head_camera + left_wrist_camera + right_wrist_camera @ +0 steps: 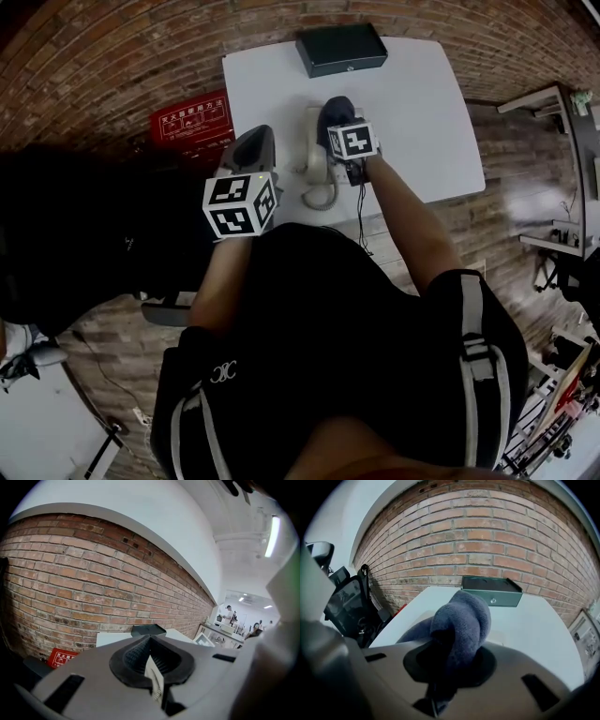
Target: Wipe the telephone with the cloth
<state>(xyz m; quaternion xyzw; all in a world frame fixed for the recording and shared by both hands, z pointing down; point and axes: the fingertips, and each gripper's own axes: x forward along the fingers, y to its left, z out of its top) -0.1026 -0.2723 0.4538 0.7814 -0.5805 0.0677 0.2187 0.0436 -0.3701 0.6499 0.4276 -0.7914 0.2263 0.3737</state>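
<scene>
The telephone [311,155] lay near the middle of the white surface [422,112] in the head view. Its long axis ran from 12 to 6 o'clock, and its coiled cord [323,197] looped at the 6 o'clock end. The right hand-held gripper [449,660] was clamped on a bunched blue-grey cloth [461,620]. The cloth bulged out ahead of the jaws and sat over the telephone's 12 o'clock half. A dark box [341,49] stood at the surface's 12 o'clock edge. The left hand-held gripper [150,648] hung at the telephone's 9 o'clock side by the surface's edge, tilted up toward the brick wall [93,573]. Its jaws were drawn together, with only a thin pale strip at their seam.
</scene>
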